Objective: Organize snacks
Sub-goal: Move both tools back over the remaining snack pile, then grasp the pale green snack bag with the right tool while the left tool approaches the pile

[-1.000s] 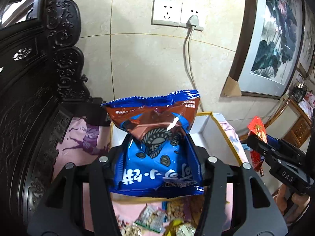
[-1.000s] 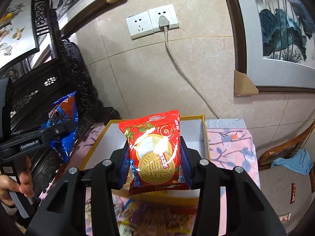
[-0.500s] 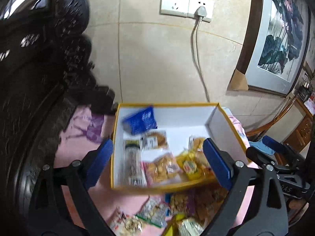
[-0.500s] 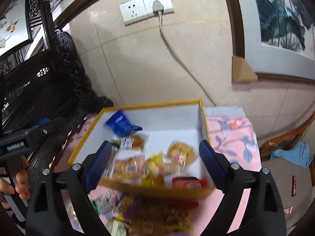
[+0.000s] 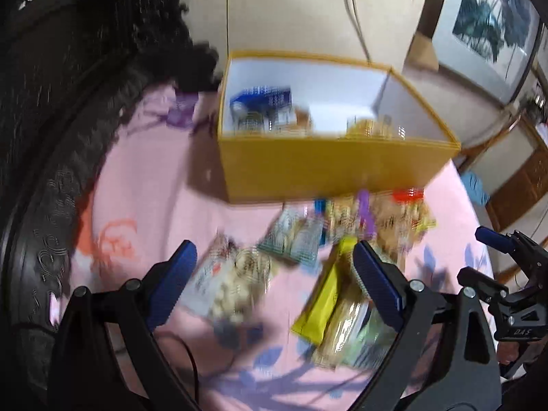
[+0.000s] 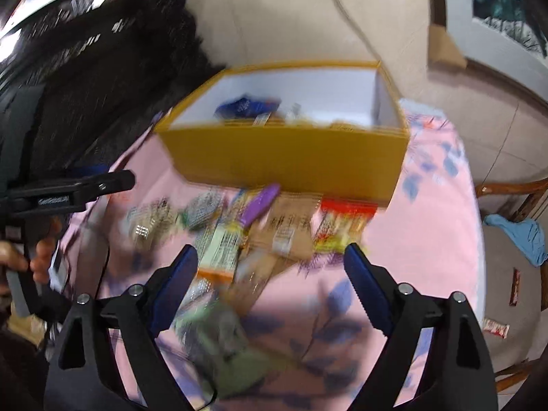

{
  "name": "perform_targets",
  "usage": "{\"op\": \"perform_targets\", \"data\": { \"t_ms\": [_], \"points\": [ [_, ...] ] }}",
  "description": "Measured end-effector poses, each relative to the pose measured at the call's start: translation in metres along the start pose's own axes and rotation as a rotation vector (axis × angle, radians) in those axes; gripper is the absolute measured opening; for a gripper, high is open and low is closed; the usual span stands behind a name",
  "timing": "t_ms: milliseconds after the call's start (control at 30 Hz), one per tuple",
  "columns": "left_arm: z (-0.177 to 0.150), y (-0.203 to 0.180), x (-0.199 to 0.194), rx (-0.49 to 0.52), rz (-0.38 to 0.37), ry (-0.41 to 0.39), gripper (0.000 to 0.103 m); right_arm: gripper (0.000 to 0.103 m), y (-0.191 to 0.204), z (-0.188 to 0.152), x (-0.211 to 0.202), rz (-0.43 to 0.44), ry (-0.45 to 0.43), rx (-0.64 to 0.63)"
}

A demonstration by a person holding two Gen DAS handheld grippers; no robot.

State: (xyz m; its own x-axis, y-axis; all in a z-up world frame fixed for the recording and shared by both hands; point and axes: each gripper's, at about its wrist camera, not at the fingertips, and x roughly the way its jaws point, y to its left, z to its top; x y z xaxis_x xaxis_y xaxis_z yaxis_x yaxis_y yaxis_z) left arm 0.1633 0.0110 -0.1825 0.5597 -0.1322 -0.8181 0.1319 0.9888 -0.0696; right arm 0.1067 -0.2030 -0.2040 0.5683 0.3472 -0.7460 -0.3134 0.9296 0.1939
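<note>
From the left, my left claw (image 5: 272, 281) hangs wide open and empty over a clear packet of pale round snacks (image 5: 233, 284), so I judge that my next pick. Beyond, the yellow box (image 5: 328, 167) stands on the pink worktop (image 5: 144, 205) with a blue packet (image 5: 263, 97) already inside, loose snacks heaped against its front wall for a short carry. My right claw (image 6: 270, 274) holds nothing, its jaws closing slightly above the yellow-labelled packet (image 6: 222, 246).

Box mouth open, snacks crowd its front

The yellow box (image 5: 328, 167) is open-topped; loose packets (image 6: 274, 229) lie against its near wall; pink cloth (image 6: 428, 239) rightward lies bare.
</note>
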Motion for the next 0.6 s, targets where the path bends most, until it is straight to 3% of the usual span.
{"op": "perform_targets", "data": {
  "t_ms": [233,400,600],
  "points": [
    [-0.029,0.007,-0.002,-0.009,0.003,0.049,0.094,0.083,0.032,-0.047,0.025,0.082,0.136,-0.191],
    [-0.035,0.017,-0.009,-0.042,0.013,0.054,0.094,0.083,0.048,-0.062,0.046,0.073,0.194,-0.328],
    [-0.041,0.024,-0.019,-0.071,0.019,0.046,0.094,0.083,0.054,-0.064,0.066,0.07,0.225,-0.342]
  ]
}}
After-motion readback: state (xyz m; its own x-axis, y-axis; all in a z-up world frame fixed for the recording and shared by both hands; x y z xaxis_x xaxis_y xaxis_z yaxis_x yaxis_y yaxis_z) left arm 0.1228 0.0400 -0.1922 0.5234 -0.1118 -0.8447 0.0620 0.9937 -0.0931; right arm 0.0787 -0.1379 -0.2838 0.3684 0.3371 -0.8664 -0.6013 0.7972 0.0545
